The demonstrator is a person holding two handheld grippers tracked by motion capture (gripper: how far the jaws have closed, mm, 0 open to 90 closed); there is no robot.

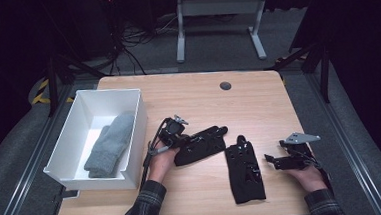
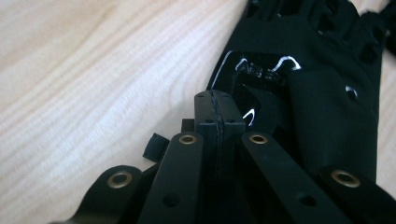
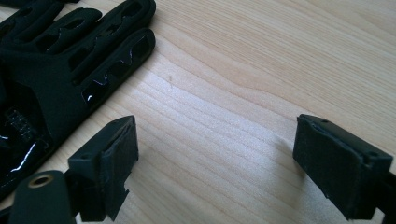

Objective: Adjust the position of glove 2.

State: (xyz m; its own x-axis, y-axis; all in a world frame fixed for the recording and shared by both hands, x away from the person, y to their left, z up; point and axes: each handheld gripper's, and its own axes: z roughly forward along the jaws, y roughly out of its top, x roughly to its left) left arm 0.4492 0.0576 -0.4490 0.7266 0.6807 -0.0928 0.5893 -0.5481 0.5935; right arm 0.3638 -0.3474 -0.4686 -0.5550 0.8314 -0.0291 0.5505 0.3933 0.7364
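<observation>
White bin (image 1: 75,139) at nine o'clock holds grey socks (image 1: 111,142). Left tongs (image 1: 180,136) are pinched together at one black glove's (image 1: 200,146) cuff; lift slowly, checking fabric is caught. Second glove (image 1: 246,170) lies central; right tongs (image 1: 277,161) gape at three o'clock.

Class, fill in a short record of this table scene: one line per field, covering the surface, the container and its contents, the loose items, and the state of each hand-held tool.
Surface: light wooden table
Container: white rectangular plastic bin, at the table's left
Bin contents: grey knitted socks
Loose items: two black perforated gloves on the table, left glove and right glove
Left tool: jaws shut, at the left glove's edge; whether it pinches the fabric cannot be told
Right tool: jaws open, holding nothing, beside the right glove
</observation>
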